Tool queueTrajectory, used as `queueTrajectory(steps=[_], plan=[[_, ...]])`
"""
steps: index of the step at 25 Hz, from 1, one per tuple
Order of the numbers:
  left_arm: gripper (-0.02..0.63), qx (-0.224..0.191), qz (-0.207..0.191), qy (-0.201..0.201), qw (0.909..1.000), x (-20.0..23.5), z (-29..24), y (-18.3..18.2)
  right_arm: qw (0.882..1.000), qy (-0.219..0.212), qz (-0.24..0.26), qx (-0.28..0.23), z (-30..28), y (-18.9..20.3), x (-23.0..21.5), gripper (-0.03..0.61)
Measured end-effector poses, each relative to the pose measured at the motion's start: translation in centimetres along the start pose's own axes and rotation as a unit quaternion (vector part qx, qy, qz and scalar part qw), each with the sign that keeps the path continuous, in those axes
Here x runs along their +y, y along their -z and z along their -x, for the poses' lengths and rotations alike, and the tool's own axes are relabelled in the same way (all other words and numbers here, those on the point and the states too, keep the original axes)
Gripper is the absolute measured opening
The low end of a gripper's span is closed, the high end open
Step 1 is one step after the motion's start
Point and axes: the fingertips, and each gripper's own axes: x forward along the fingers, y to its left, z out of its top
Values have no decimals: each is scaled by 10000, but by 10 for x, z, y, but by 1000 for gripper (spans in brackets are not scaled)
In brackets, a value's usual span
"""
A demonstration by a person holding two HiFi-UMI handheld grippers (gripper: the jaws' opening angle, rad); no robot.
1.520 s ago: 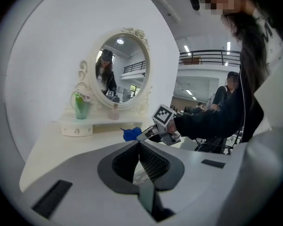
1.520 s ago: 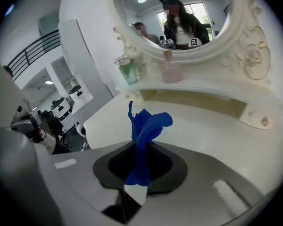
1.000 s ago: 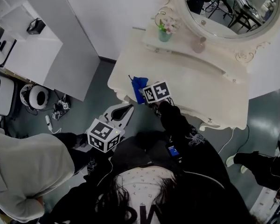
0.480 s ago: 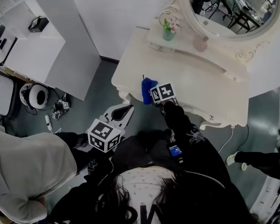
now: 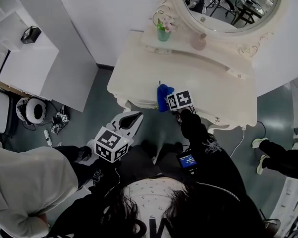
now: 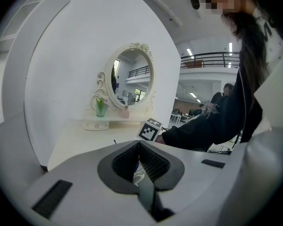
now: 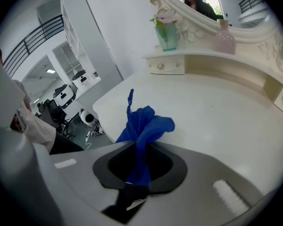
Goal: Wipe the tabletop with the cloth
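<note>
cloth (image 7: 146,121): blue, likely soft and light, bunched at tabletop (image 7: 217,126) front edge | right gripper (image 7: 140,147): clamped on its gathered end, hold looks firm | left gripper (image 6: 139,149): jaws together, empty, off the tabletop

mirror (image 5: 223,4) top cropped, cloth (image 7: 146,124) partly hidden

Two grippers are counted: one left gripper (image 5: 135,116) at lower centre and one right gripper (image 7: 141,147) at centre. One blue cloth (image 5: 162,93) is counted at mid-frame, upon one cream dressing table (image 5: 203,78). At the top, one oval mirror (image 5: 223,1), one green vase (image 5: 162,33) and one pink bottle (image 5: 198,42) are counted.
</note>
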Motion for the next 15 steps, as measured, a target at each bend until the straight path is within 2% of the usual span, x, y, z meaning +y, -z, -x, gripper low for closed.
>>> queueTrajectory(steps=[7, 15], plan=[[0, 10, 12, -57, 10000, -31, -31, -9, 9999, 56, -104, -29, 33, 21, -54, 61], [0, 105, 14, 25, 9999, -95, -88, -12, 9999, 88, -124, 64, 78, 52, -135, 61]])
